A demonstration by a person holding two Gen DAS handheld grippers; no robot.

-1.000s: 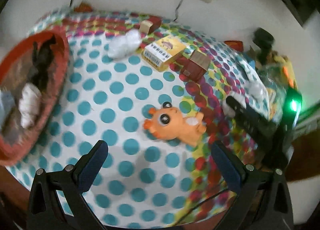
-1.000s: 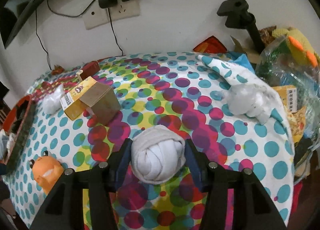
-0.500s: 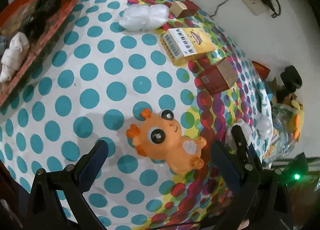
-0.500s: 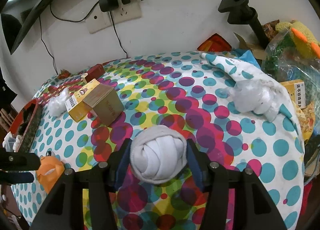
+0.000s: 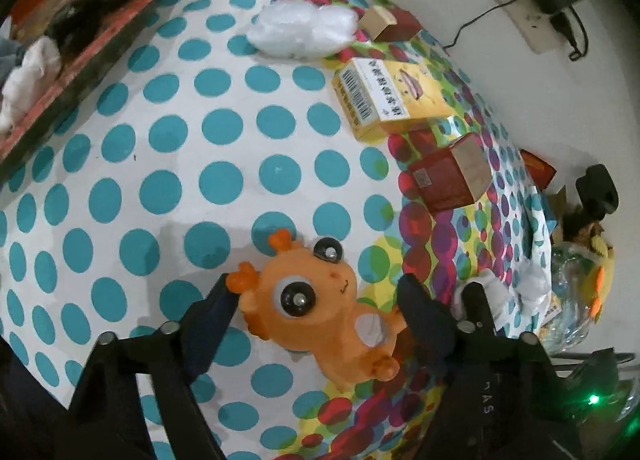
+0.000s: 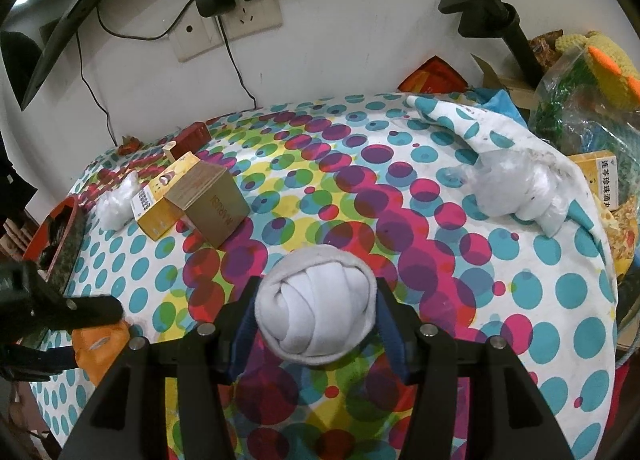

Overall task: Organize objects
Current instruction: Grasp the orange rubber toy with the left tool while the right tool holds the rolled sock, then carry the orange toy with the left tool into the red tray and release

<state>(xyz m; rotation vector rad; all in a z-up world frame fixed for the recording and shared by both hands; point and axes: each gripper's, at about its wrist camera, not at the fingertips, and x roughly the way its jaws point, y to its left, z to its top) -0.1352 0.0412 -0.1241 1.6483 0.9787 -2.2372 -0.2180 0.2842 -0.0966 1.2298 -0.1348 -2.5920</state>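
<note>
Straddling the orange big-eyed plush toy (image 5: pixel 320 308) on the polka-dot desk (image 5: pixel 200 163), left tongs (image 5: pixel 316 300) spread, toy's long axis slanting across the gap; right tongs (image 6: pixel 316 312) pinching the white rolled sock ball (image 6: pixel 316 308), farther right.

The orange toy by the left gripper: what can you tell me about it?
The orange toy is a small, soft-looking cartoon animal with big black-and-white eyes, stubby antlers, a tiny smile and a pale belly patch. It lies on its back on the dotted tablecloth, head toward the basket. The left gripper brackets it, fingers at its antler and arm.
</note>
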